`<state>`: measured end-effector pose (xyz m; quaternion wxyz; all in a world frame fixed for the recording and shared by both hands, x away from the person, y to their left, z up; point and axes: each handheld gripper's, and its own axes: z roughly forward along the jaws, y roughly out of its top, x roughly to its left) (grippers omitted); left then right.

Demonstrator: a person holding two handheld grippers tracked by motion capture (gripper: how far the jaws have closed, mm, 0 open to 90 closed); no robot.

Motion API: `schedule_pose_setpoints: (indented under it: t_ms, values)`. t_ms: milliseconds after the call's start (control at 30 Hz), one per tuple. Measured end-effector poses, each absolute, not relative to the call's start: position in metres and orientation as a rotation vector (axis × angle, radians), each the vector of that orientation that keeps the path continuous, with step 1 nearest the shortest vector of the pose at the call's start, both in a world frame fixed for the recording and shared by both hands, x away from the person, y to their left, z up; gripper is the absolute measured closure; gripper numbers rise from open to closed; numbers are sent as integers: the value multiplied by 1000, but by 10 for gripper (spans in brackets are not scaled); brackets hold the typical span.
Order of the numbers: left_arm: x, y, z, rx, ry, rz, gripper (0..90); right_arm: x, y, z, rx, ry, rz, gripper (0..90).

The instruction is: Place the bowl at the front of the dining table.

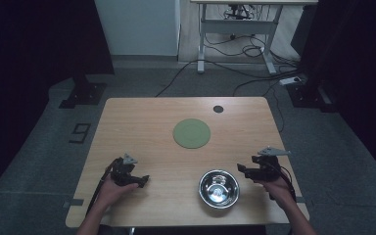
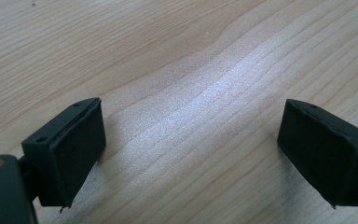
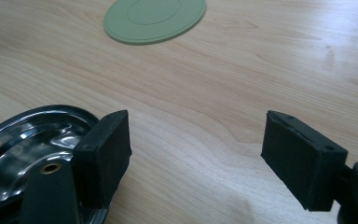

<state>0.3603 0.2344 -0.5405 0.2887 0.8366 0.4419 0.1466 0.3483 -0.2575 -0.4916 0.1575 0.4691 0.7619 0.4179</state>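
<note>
High view: a steel bowl is seen on the near right of the wooden table, just left of the right gripper. A green round mat lies farther off at the middle, and a small dark disc near the far edge. The bowl is cut off in the right gripper view. Both grippers are held low in the hands, the left gripper at the near left; both pairs of jaws are spread wide and nothing is gripped.

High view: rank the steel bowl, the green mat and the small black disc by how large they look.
1. steel bowl and green mat: much alike in width; the bowl lies nearer the camera, so I won't rank them.
2. small black disc: clearly smallest.
</note>
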Motion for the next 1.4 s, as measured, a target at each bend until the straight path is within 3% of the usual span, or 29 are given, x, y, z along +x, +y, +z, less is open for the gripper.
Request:
schedule_pose_setpoints:
  t_ms: [1400]
  values:
    - [360,233,-541,2231,1180,393,73,342,-221,-508,1232,2372,1115,244]
